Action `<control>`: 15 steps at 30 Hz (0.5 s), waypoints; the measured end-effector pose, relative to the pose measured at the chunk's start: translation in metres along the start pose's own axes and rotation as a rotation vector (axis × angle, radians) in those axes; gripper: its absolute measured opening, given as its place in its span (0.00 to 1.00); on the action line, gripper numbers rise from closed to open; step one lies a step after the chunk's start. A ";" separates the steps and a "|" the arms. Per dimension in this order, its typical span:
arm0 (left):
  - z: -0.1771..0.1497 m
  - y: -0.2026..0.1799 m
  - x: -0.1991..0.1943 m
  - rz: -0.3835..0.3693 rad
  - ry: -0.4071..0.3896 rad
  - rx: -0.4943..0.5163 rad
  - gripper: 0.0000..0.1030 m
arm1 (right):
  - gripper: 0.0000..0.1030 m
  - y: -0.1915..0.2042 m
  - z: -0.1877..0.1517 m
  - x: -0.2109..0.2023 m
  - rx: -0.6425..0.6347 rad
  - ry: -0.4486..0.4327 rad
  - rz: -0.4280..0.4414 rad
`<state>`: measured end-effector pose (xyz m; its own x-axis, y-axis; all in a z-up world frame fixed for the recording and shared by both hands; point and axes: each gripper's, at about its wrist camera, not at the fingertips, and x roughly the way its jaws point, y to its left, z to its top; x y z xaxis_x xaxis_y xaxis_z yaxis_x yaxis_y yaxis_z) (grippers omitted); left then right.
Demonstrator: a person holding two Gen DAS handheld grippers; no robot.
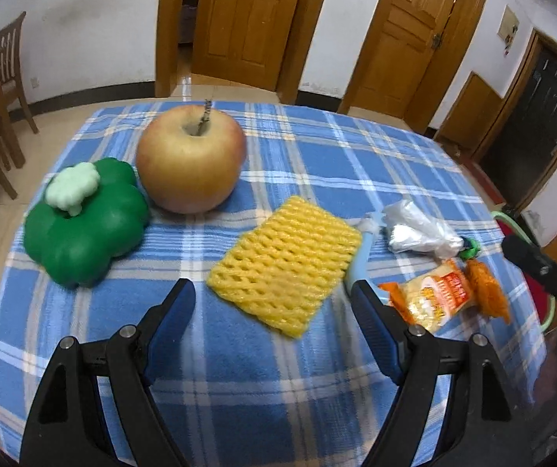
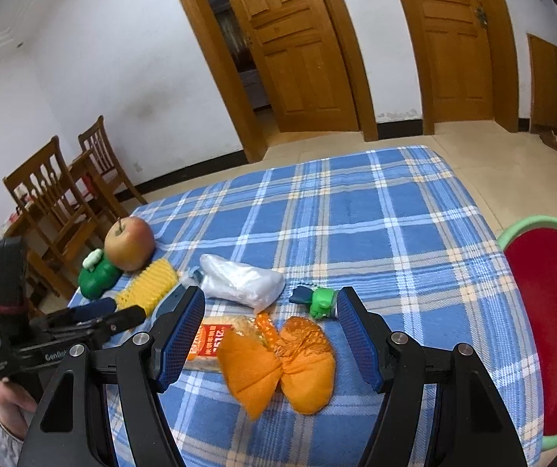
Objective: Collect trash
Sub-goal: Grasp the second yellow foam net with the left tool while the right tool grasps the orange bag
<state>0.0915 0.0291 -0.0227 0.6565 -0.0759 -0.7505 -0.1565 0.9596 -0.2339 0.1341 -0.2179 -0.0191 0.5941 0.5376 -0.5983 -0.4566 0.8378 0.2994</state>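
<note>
Both empty: left gripper [image 1: 274,295] jaws spread over yellow foam net [image 1: 284,266] mid-table [image 1: 356,163]; right gripper [image 2: 270,334] spread over orange wrapper [image 2: 278,366] near front edge. Next: descend, pinch.

Left gripper [image 1: 274,286] spread wide above blue plaid tablecloth [image 1: 356,163], empty. Yellow foam fruit net [image 1: 284,262] just ahead between fingertips. Green plastic toy pepper [image 1: 87,229] and reddish-yellow apple [image 1: 192,159] ahead-left, touching. Orange printed snack wrapper [image 1: 443,295] beside right fingertip; crumpled clear plastic bag [image 1: 418,231] beyond it.
</note>
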 end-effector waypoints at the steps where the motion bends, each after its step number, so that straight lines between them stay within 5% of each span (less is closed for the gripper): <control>1: 0.000 0.001 -0.001 -0.010 -0.003 -0.010 0.79 | 0.70 -0.001 -0.001 0.001 0.002 0.000 -0.002; 6: 0.001 0.004 -0.001 0.002 -0.011 -0.034 0.62 | 0.70 0.000 -0.008 0.007 -0.009 0.022 -0.011; 9: 0.001 0.005 -0.001 0.015 -0.011 -0.036 0.43 | 0.70 0.001 -0.012 0.015 -0.012 0.067 0.012; 11: 0.001 0.007 0.000 -0.007 -0.005 -0.043 0.22 | 0.70 0.001 -0.012 0.014 -0.009 0.061 0.018; 15: -0.001 0.007 -0.001 -0.025 -0.003 -0.049 0.13 | 0.70 -0.001 -0.012 0.013 0.002 0.056 0.018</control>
<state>0.0892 0.0361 -0.0244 0.6631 -0.0987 -0.7420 -0.1756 0.9431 -0.2825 0.1342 -0.2130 -0.0360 0.5479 0.5463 -0.6335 -0.4654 0.8284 0.3119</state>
